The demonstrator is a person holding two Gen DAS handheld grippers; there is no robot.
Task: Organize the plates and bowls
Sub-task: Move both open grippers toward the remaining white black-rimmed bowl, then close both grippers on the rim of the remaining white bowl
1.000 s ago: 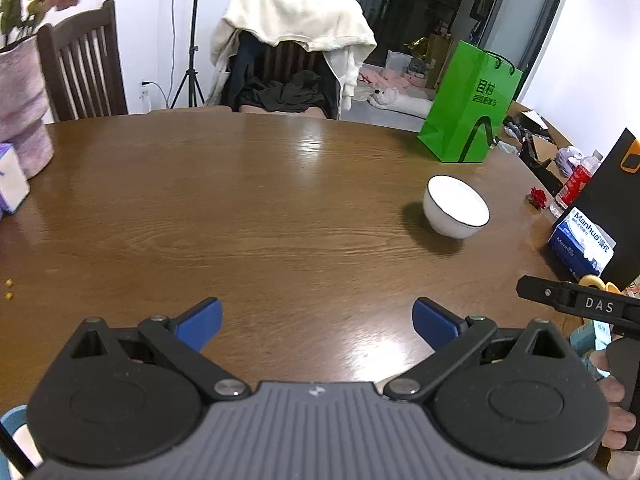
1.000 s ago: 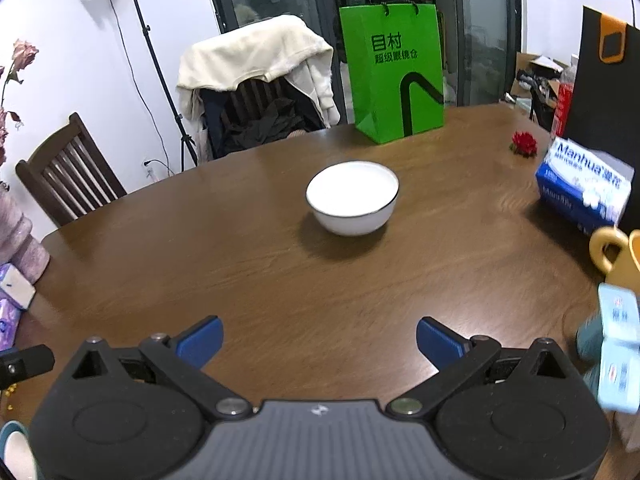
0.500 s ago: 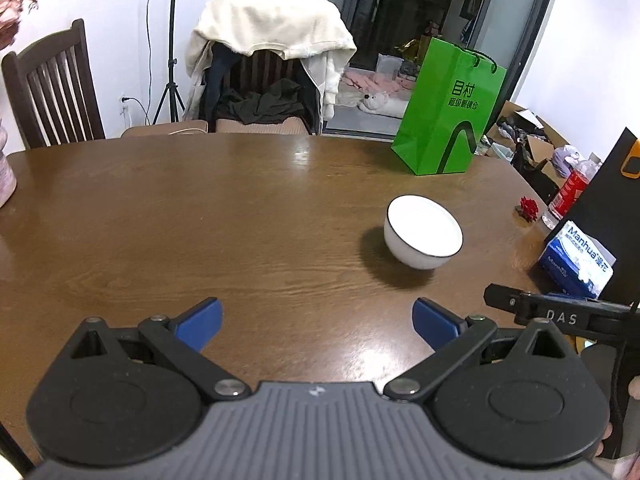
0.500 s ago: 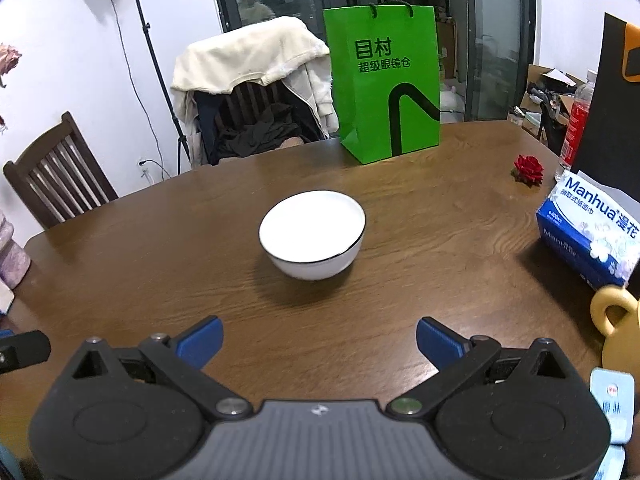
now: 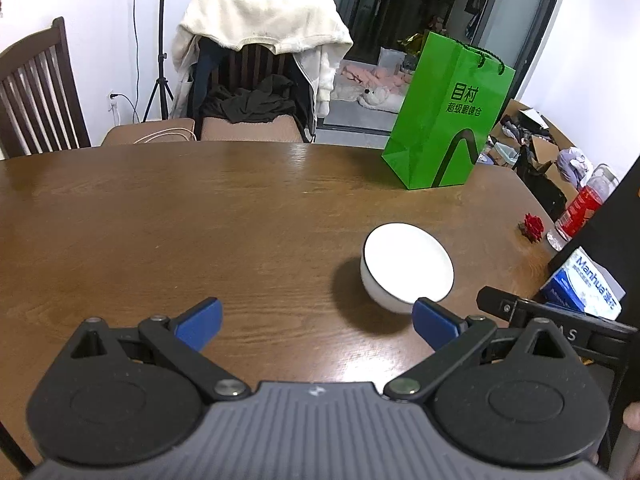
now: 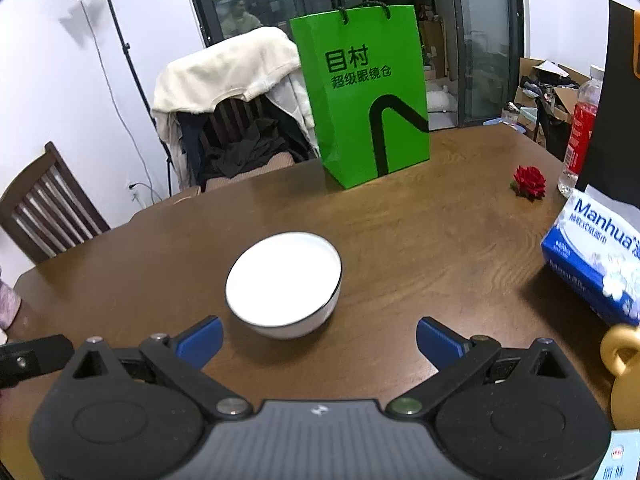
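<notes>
Empty white bowl [image 6: 283,282] upright on wooden table [image 6: 420,240], right gripper [image 6: 318,340] jaws wide

Quick count of what's on the brown wooden table [image 6: 460,240]: one white ceramic bowl with a thin dark rim [image 6: 285,283], one green paper shopping bag [image 6: 362,92], one blue tissue pack [image 6: 596,256], one small red rose [image 6: 529,182], one clear plastic bottle with a red label [image 6: 580,128]. Two dark wooden chairs [image 5: 36,92] behind it, one draped in a cream jacket [image 5: 260,20].

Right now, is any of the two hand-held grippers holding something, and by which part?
Nothing is held. The left hand-held gripper and the right hand-held gripper are both open and empty; the white bowl stands untouched on the table.
</notes>
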